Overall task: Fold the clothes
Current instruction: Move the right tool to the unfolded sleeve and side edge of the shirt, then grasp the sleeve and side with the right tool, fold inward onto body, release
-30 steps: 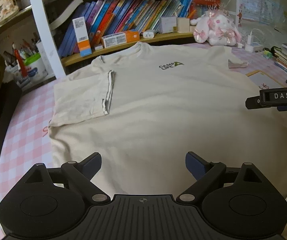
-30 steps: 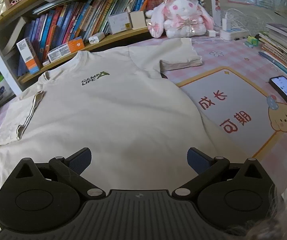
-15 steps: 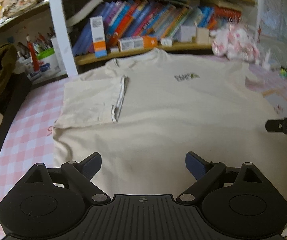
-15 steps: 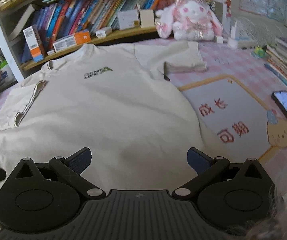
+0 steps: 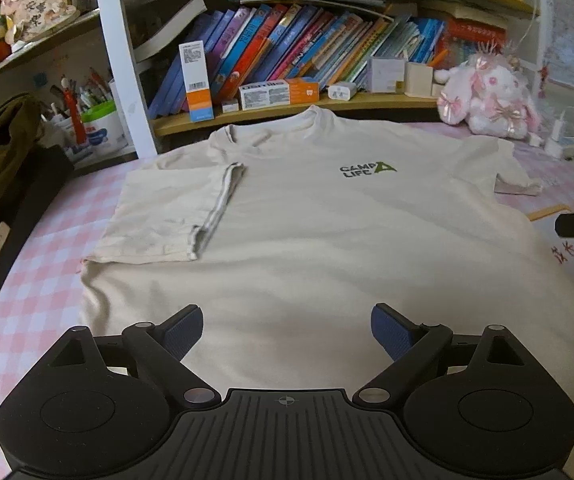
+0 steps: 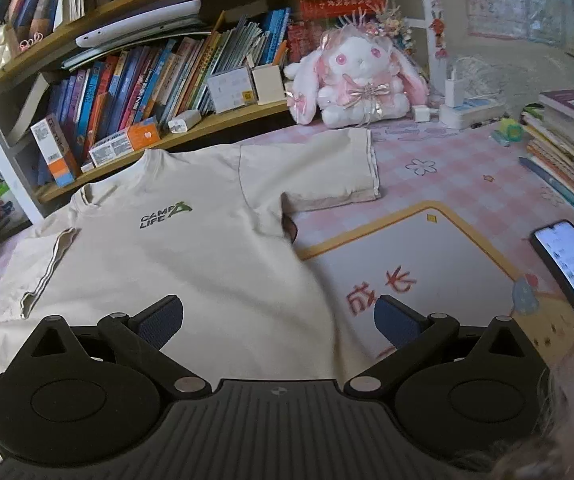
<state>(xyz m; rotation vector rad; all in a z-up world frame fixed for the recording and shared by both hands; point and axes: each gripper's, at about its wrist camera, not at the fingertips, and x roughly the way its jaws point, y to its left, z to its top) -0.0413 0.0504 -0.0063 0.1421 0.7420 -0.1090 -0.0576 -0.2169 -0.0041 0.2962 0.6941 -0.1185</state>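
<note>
1. Both grippers have their fingers spread wide and hold nothing: the left gripper (image 5: 285, 328) and the right gripper (image 6: 278, 320) hang over the near end of the shirt.
2. Flat on the pink checked table (image 6: 467, 168) lies the beige T-shirt (image 5: 307, 232), 1 sleeve (image 5: 167, 216) folded in.
3. Far back sit a bookshelf (image 5: 287, 56) and a bunny toy (image 6: 359, 80).

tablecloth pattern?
Pink-and-white checked tablecloth, clearest in the left wrist view beside the beige T-shirt.
</note>
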